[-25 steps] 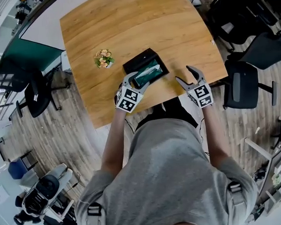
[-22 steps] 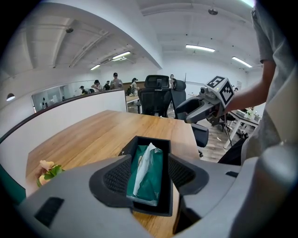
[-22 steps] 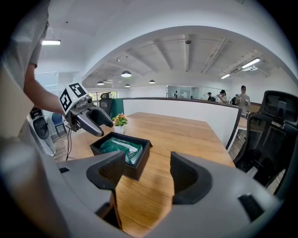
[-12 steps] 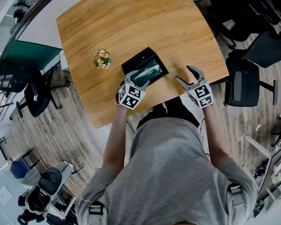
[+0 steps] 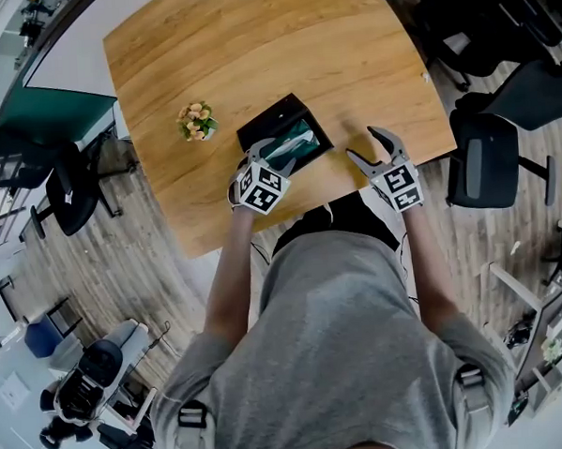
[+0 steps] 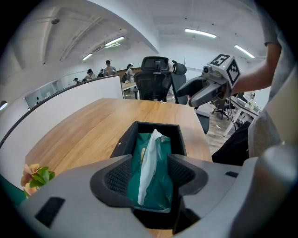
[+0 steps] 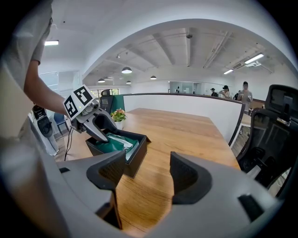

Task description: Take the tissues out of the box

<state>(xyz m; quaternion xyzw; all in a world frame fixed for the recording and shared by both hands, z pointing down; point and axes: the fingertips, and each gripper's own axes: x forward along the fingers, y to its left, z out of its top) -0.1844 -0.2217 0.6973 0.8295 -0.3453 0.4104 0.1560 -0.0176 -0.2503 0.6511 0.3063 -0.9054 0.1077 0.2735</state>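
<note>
Left gripper (image 6: 151,176) jaws stand wide apart, and the green pack (image 6: 163,162) sits right between the pads, a white tissue (image 6: 149,153) poking up from its slit; I can't see the pads squeezing it. The pack lies in the black box (image 6: 122,139), which runs away ahead of the jaws. Against a second ago, the left gripper has dipped lower and tilted steeper over the box's near end, where before it hung a touch higher. Right gripper (image 7: 146,179) hasn't budged: jaws spread, only bare table (image 7: 186,135) between them, the box off to their left and ahead. The left gripper view alone shows that tissue standing up, where the head view gives just a green strip of pack (image 5: 295,138). The right gripper view catches, side-on, the left gripper's tips reaching down into the box onto the pack. Only the head view shows both grippers together, the right one (image 5: 371,148) beside the box, flowers (image 5: 197,121) beyond its far left corner.
</note>
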